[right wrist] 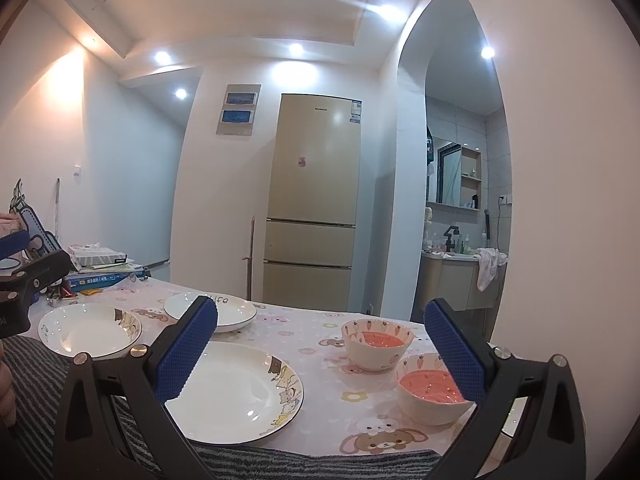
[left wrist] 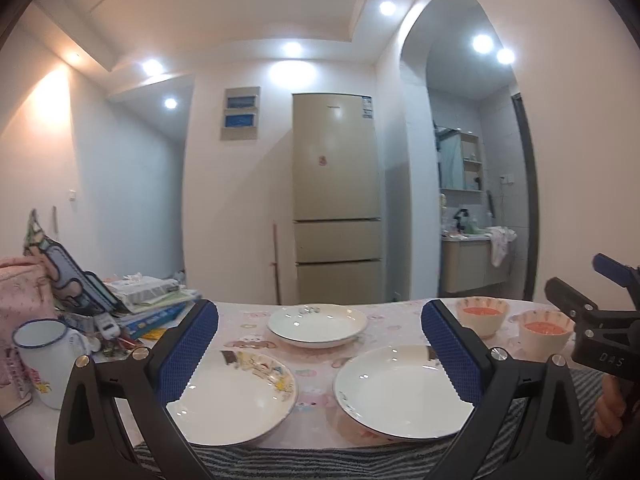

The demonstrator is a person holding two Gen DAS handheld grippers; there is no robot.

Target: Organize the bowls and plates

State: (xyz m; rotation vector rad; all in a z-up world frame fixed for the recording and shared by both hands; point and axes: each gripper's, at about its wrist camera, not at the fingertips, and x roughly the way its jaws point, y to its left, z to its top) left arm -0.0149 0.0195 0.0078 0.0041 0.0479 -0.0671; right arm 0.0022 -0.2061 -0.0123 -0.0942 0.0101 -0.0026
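Two bowls with orange-red insides stand side by side on the right of the table, holding nothing else I can make out; three white plates lie bare to their left. The left gripper and right gripper both gape wide, gripping nothing. Only the left view shows a white mug; the right view shows lettering on the far plate.
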